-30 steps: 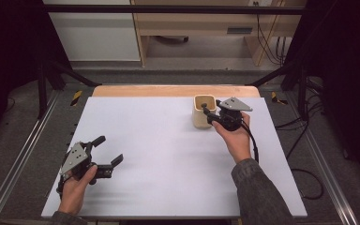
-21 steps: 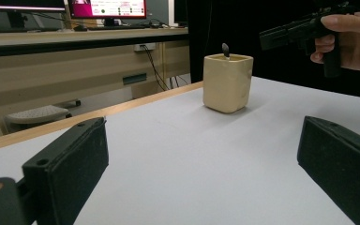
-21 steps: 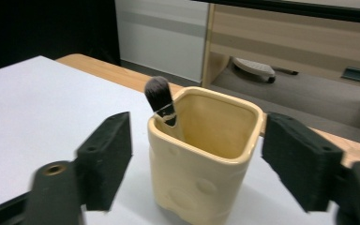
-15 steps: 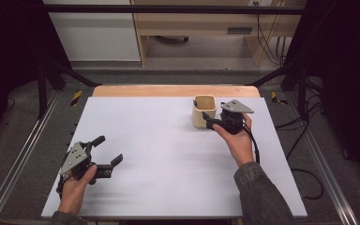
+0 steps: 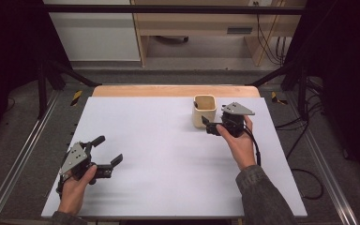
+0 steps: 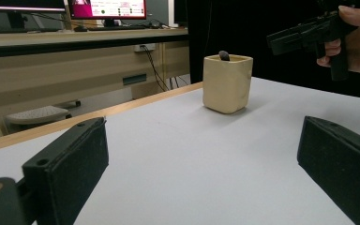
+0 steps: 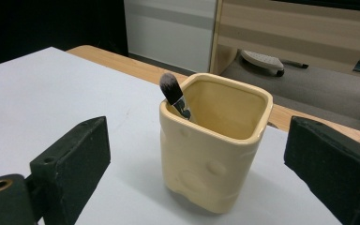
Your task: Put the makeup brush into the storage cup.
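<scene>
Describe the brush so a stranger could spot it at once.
On the white table, near its far wooden edge, stands a cream square ceramic cup. Leaning in one of its corners is a small makeup brush, dark bristles poking above the rim: the cup's sole content.

You have a white table in front of you, with a strip of bare wood along its far edge. One thing stands directly on it: a cream square-sided cup, upright, far and right of centre. Its base sits flat on the white surface, close to the wooden strip.
</scene>
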The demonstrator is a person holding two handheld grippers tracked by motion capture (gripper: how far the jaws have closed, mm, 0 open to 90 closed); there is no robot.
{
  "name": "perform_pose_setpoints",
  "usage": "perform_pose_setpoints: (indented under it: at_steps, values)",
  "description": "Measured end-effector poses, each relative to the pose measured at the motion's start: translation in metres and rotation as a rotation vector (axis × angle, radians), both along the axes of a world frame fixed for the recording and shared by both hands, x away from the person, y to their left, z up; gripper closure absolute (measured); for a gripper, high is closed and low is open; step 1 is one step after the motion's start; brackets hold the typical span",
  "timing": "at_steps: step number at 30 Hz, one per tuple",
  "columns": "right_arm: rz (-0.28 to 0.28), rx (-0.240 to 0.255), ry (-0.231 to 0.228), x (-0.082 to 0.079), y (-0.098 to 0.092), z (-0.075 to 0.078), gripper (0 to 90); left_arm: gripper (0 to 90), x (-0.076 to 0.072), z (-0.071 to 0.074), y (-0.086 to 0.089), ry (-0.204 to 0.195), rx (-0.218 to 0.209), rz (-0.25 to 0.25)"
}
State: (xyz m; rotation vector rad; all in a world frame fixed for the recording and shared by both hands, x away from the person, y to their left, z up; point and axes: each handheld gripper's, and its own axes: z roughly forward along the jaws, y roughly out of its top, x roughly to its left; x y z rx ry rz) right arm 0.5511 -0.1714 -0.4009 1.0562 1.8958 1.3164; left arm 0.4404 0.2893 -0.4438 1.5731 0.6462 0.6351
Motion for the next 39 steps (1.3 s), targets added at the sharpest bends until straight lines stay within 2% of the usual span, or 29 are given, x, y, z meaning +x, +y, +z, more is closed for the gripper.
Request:
perform_pose_setpoints:
  at_steps: [8,12,16,18,22,39]
  values:
    - [0.025,0.003,-0.044,-0.010,0.000,-0.001,8.6,2.0,0.000,0.000,0.000,0.000,-0.001,0.000]
    - [0.035,-0.017,-0.071,-0.016,-0.001,-0.003,8.6,2.0,0.000,0.000,0.000,0.000,-0.002,-0.001]
    - [0.015,-0.035,-0.093,-0.022,-0.006,-0.005,9.7,2.0,0.000,0.000,0.000,-0.002,-0.003,-0.003]
    - [0.007,-0.027,-0.096,-0.025,-0.009,-0.006,9.3,2.0,-0.001,0.000,0.000,-0.004,-0.004,-0.004]
    - [0.028,-0.024,-0.086,-0.029,-0.015,-0.008,6.1,2.0,-0.001,0.000,0.000,-0.004,0.001,-0.006]
    - [0.046,-0.004,-0.118,-0.050,-0.027,-0.017,3.6,2.0,-0.001,0.000,0.001,-0.002,-0.004,-0.005]
